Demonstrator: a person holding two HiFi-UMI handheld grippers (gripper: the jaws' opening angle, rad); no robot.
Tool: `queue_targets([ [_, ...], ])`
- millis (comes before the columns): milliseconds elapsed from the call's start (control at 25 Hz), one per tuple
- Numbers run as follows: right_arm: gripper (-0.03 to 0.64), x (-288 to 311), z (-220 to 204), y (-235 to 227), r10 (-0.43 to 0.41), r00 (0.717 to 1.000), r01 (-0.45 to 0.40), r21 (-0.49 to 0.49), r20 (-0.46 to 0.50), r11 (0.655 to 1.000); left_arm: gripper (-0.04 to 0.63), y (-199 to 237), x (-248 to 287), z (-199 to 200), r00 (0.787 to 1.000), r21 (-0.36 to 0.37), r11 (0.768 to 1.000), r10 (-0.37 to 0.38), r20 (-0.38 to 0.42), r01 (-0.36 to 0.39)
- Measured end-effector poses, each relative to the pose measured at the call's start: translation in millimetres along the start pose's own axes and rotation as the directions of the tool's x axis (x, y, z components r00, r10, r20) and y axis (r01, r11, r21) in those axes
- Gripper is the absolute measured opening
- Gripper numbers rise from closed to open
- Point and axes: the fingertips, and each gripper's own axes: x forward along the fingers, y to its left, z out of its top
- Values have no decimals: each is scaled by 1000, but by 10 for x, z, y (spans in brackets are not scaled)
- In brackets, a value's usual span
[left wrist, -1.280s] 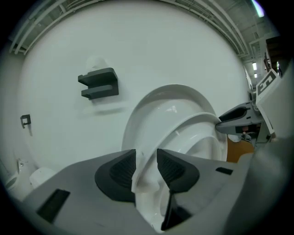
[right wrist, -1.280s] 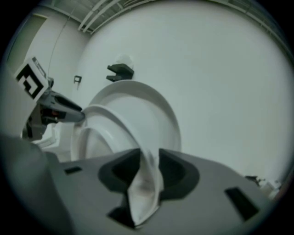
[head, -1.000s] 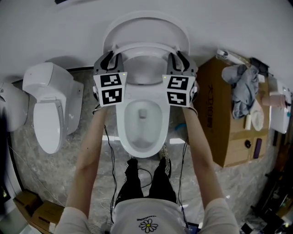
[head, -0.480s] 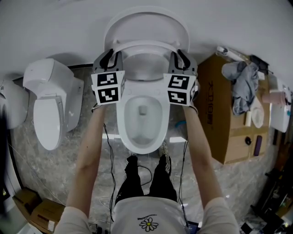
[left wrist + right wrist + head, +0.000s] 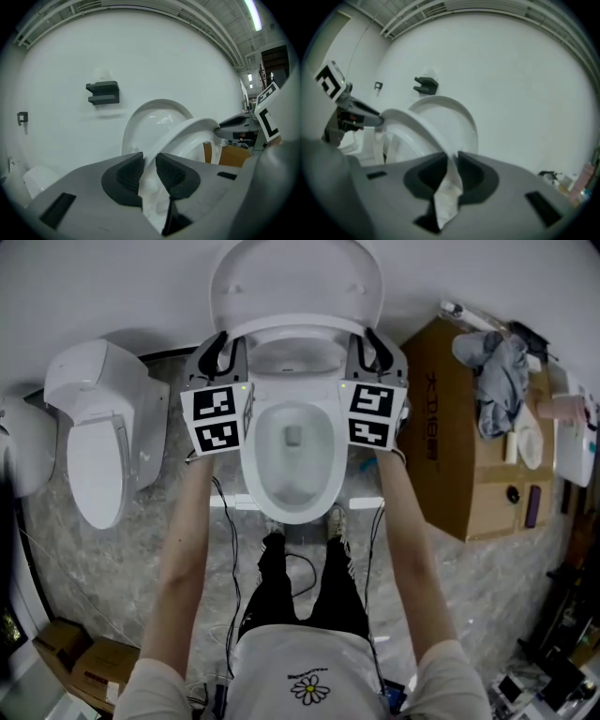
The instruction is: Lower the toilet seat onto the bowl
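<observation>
The white toilet bowl [image 5: 291, 507] stands in the middle of the head view with its lid [image 5: 295, 282] upright against the wall. The seat ring [image 5: 295, 334] hangs tilted between lid and bowl. My left gripper [image 5: 225, 352] is shut on the ring's left side, the rim [image 5: 187, 136] running between its pads [image 5: 129, 173]. On the ring's right side my right gripper [image 5: 375, 351] is shut; its jaws have just been opening a little, and the rim [image 5: 412, 126] is still pinched between its pads [image 5: 471, 173].
A second white toilet [image 5: 94, 446] stands on the floor at the left. A cardboard box [image 5: 459, 446] with a grey cloth [image 5: 492, 381] sits at the right. Cables [image 5: 291, 582] trail by the person's feet. A black bracket [image 5: 103, 92] hangs on the wall.
Both grippers have drawn the seat ring away from the upright lid toward the bowl, and the gap between ring and lid has grown.
</observation>
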Motion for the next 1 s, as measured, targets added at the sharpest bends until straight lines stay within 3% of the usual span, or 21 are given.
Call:
queue_targets([
  [320, 83, -464, -237, 110, 34, 999, -33, -57, 3, 998, 121, -192, -438, -230, 999, -64, 998, 23, -24, -24],
  [560, 87, -816, -366, 260, 55, 998, -54, -70, 12, 996, 123, -264, -780, -399, 998, -50, 998, 24, -59, -27],
  [1000, 106, -1351, -812, 454, 107, 992, -111, -55, -65, 992, 133, -536, -1259, -850, 987, 27, 997, -68, -146, 73],
])
